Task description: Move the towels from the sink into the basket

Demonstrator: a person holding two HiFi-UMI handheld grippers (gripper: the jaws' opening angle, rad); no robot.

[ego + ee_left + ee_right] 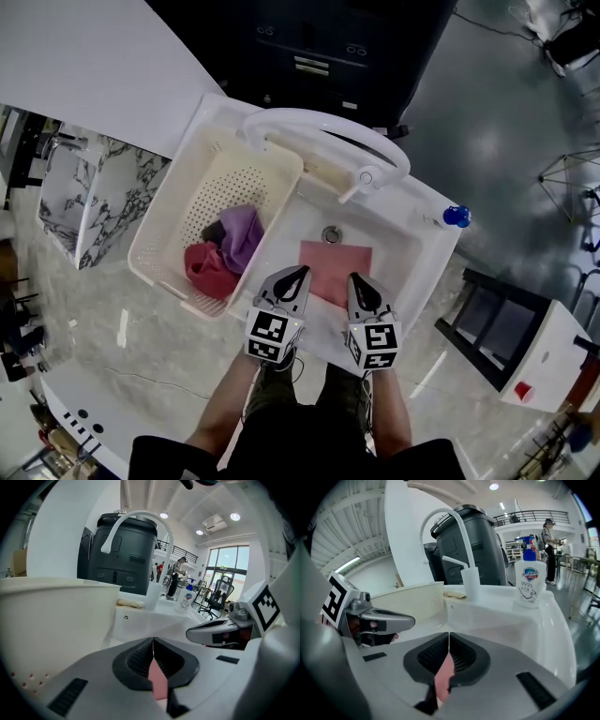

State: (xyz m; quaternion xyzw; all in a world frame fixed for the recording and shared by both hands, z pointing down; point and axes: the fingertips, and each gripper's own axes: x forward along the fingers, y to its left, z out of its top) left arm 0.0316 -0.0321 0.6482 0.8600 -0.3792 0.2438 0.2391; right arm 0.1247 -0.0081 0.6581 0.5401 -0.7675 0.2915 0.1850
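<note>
A pink towel (335,265) lies flat on the bottom of the white sink (424,255), just this side of the drain. The cream basket (155,236) to the sink's left holds a purple towel (243,231), a red towel (207,267) and a dark one (213,231). My left gripper (301,273) (153,641) and right gripper (356,278) (449,636) hover side by side over the towel's near edge. On both, the jaws meet tip to tip, and pink shows through the slit behind the tips. Nothing appears pinched between them.
A white arched faucet (328,127) spans the back of the sink. A soap bottle (457,217) (529,585) stands on the sink's right rim. A dark bin (124,557) stands behind the sink, and a white box (544,361) sits on the floor to the right.
</note>
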